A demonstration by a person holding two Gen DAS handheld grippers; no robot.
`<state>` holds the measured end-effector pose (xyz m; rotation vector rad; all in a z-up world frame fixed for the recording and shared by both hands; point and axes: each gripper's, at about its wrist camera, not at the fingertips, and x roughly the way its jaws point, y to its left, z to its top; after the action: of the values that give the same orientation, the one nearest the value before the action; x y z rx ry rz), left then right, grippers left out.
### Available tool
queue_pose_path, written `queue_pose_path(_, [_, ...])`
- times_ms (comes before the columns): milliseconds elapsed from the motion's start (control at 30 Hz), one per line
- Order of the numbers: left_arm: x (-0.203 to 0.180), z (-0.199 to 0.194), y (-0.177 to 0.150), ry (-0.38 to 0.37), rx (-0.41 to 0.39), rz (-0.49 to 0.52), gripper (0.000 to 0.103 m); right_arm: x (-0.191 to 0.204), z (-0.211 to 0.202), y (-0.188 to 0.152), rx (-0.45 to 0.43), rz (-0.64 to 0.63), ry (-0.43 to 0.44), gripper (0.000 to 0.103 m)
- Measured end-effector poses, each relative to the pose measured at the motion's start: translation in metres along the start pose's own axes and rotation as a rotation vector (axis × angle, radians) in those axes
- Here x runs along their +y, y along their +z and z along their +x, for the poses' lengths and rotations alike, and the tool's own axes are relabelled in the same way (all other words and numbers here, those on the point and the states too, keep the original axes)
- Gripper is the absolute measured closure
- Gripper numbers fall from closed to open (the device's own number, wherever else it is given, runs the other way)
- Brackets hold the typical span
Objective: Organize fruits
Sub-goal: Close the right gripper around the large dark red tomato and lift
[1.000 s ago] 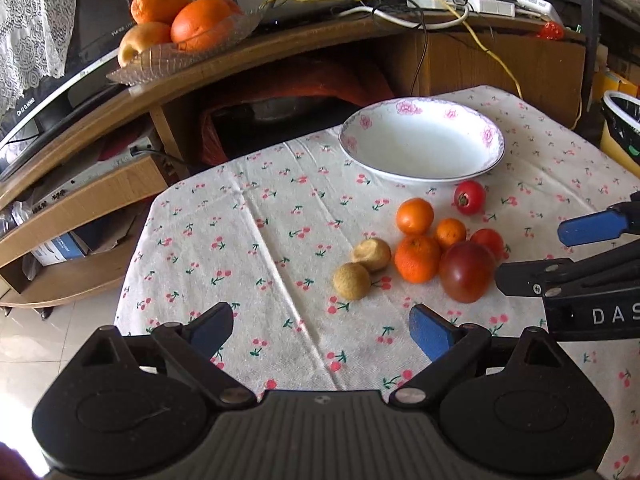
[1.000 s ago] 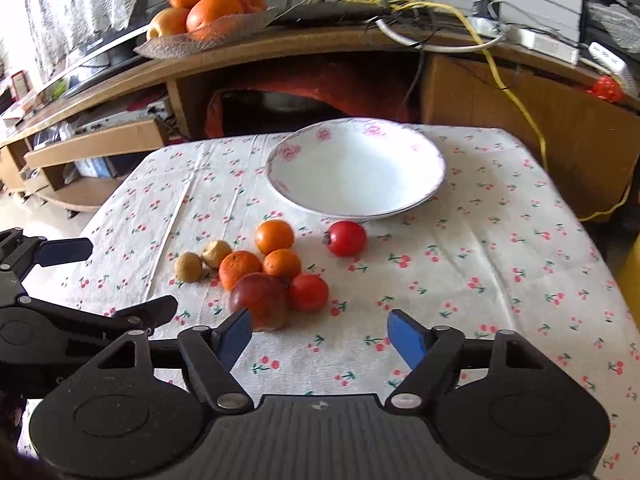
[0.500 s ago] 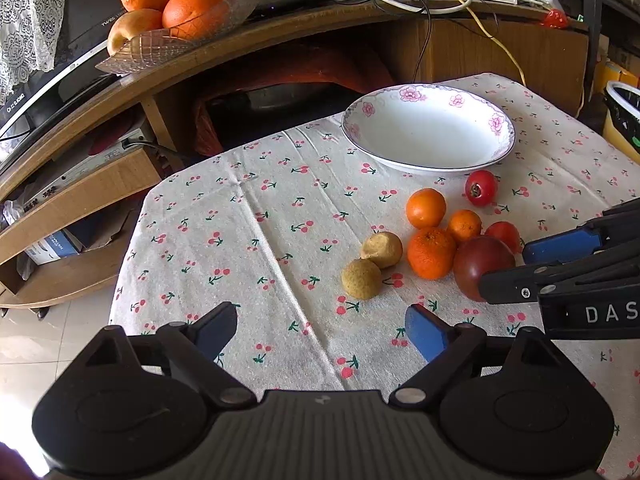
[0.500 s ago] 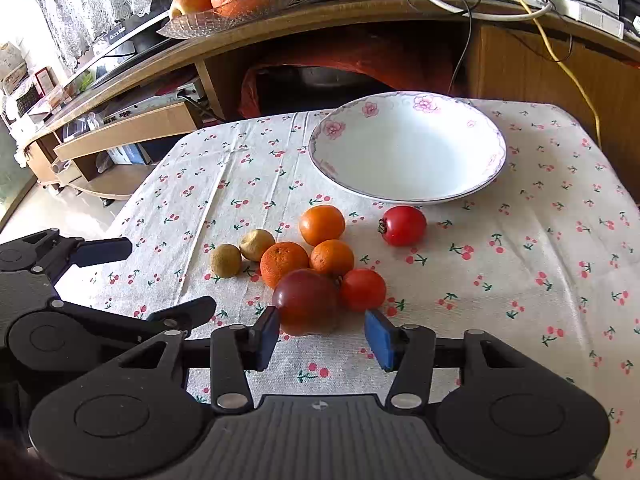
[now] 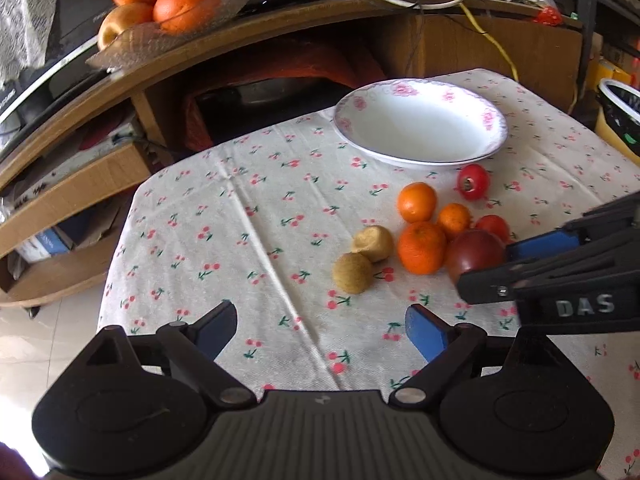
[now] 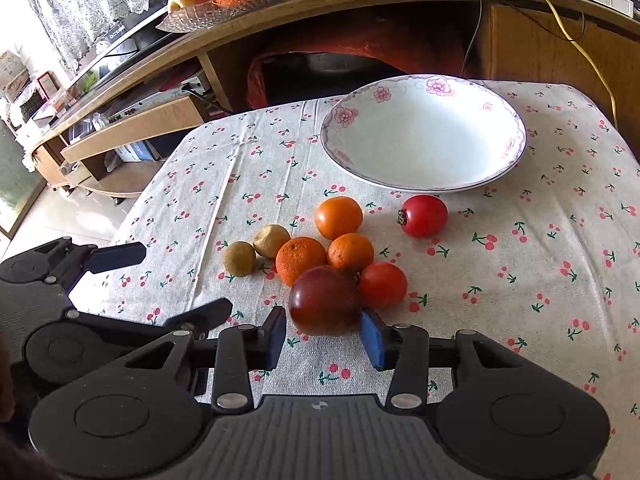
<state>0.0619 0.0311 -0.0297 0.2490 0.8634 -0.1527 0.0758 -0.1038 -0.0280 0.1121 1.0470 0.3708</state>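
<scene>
Risk first: right tongs (image 6: 323, 334) bracket the dark red fruit (image 6: 325, 301) w/ blue pads only at its near lower flanks, not across the widest part. Right pad looks touching or nearly so, left pad a sliver off; not clamped yet, prob. still closing. Closing this shallow could squirt the round, glossy fruit fwd into the cluster. Touching neighbours, esp. red tomato (image 6: 383, 284) and big mandarin (image 6: 301, 261), likely to get shoved and roll across the counter (image 6: 540, 264). Right pad also v. close to that tomato, could pinch both.

Left tongs (image 5: 320, 330) wide apart, holding nothing, hovering over bare cloth near two brownish fruits (image 5: 362, 256).

Dark red fruit: maroon-purple, smooth, shiny, biggest of the group, resting on cloth at the near edge of the cluster. Probably firm, slippery skin. White bowl (image 6: 516, 152) w/ pink flower rim sits beyond, nothing in it; nothing sorted so far.
</scene>
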Motion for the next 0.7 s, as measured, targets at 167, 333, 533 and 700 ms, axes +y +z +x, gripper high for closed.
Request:
queue_pose_path(167, [-0.004, -0.002, 0.001, 0.001, -0.009, 0.021, 0.005, 0.002, 0.003, 0.002, -0.002, -0.018, -0.015, 0.064])
queue_pose_path(333, [-0.003, -0.001, 0.001, 0.0, -0.004, 0.016, 0.005, 0.002, 0.003, 0.002, -0.002, -0.019, -0.017, 0.063])
queue_pose_path(533, [-0.003, -0.001, 0.0, -0.002, -0.005, 0.018, 0.005, 0.0, 0.013, 0.003, 0.021, -0.006, -0.012, 0.063])
queue_pose_path(700, [-0.003, 0.001, 0.001, -0.005, -0.001, 0.013, 0.005, -0.002, 0.012, 0.003, 0.019, -0.001, -0.011, 0.066])
